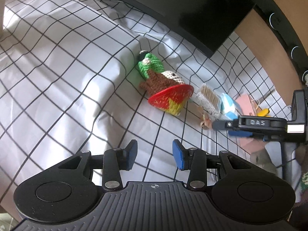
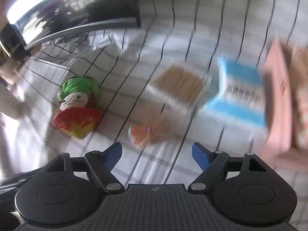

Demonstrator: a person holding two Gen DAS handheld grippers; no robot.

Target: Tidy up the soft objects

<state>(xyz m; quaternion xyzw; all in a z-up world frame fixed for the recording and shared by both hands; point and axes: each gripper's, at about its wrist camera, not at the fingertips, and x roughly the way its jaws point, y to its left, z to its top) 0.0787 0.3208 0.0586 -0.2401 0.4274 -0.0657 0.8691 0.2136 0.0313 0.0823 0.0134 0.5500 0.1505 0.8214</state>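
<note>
Three crochet toys lie in a row on the checked white cloth (image 1: 57,77): a green one (image 1: 151,63), a brown one with a white face (image 1: 163,80) and a red-and-yellow one (image 1: 169,100). My left gripper (image 1: 155,148) hovers open in front of them, with nothing between its blue pads. In the blurred right wrist view the same toys, green (image 2: 79,85) and red-and-yellow (image 2: 77,119), lie at the left. My right gripper (image 2: 157,148) stands wide open and empty, just short of a small orange-pink soft thing (image 2: 142,134). The right gripper (image 1: 227,129) also shows in the left wrist view, beside the packs.
A pack of cotton swabs (image 1: 207,100), a blue-and-white pack (image 1: 229,105) and a pink box (image 1: 248,104) lie right of the toys, also seen as swabs (image 2: 179,84), pack (image 2: 238,94) and box (image 2: 279,96). A black monitor base (image 1: 192,9) and a wooden desk (image 1: 259,44) border the cloth.
</note>
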